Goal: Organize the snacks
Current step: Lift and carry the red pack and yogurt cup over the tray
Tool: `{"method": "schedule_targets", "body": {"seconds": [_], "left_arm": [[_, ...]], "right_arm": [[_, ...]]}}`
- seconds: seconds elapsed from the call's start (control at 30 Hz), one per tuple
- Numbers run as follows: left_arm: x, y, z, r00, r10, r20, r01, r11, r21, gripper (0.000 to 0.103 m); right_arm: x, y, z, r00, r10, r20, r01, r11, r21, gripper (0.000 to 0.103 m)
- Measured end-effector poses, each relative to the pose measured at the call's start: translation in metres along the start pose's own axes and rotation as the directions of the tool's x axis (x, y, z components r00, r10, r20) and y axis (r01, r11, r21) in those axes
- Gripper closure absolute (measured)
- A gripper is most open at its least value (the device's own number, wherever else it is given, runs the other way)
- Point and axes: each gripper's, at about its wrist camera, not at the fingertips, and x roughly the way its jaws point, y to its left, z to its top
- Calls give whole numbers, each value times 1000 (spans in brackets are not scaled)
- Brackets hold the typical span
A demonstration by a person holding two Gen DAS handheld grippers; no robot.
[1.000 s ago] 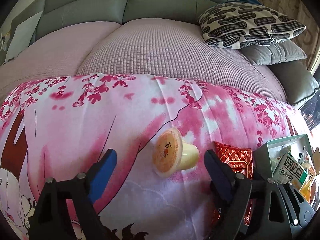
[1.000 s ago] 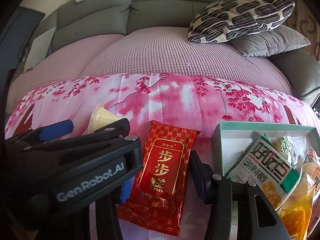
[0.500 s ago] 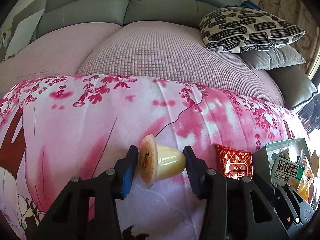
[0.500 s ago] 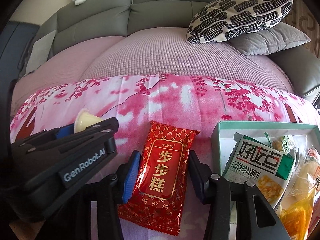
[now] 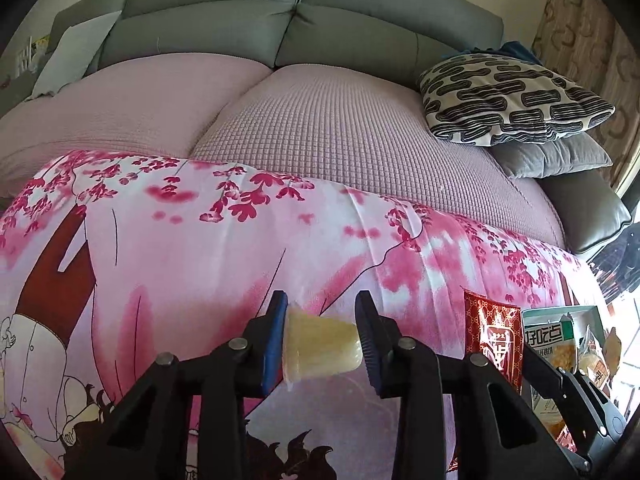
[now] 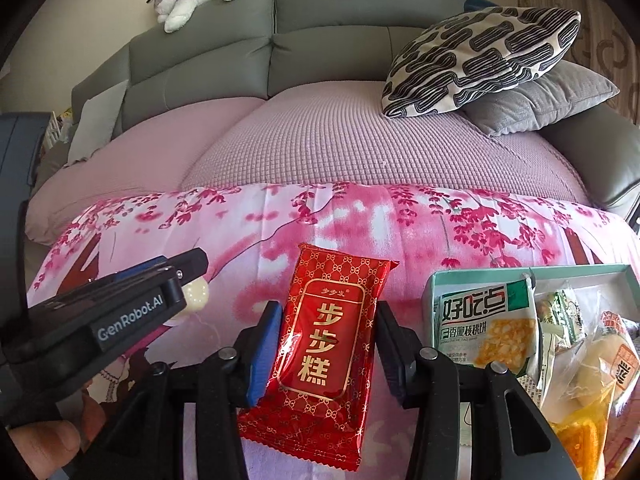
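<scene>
— Two grips are seen now: what has changed?
— The cup [image 5: 320, 346] has been clamped by the left hand-held gripper [image 5: 322, 344]; the right hand-held gripper [image 6: 326, 344] was narrowed around the packet [image 6: 322, 354], contact uncertain.
— And the box [image 6: 480, 274]?
— Near right; both snacks could be moved there.
</scene>
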Motion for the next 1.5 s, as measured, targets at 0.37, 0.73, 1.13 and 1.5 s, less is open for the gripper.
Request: {"method": "schedule_targets", "body": {"seconds": [0.37, 0.73, 1.13, 1.5], "left_arm": [[6, 7, -3, 999, -28, -28, 28, 999, -26, 77], [3, 11, -6, 998, -30, -54, 28, 999, -38, 54], [10, -5, -12, 993, -50, -108, 52, 999, 15, 54], [17, -6, -17, 994, -22, -105, 26, 999, 40, 55]], "right_arm": [[2, 0, -1, 1000, 1, -14, -1, 1000, -2, 54], [5, -5, -2, 1000, 3, -26, -3, 1000, 15, 54], [12, -7, -5, 998, -24, -61, 25, 1000, 7, 54], [21, -11, -9, 995, -33, -95, 34, 999, 10, 54]]}}
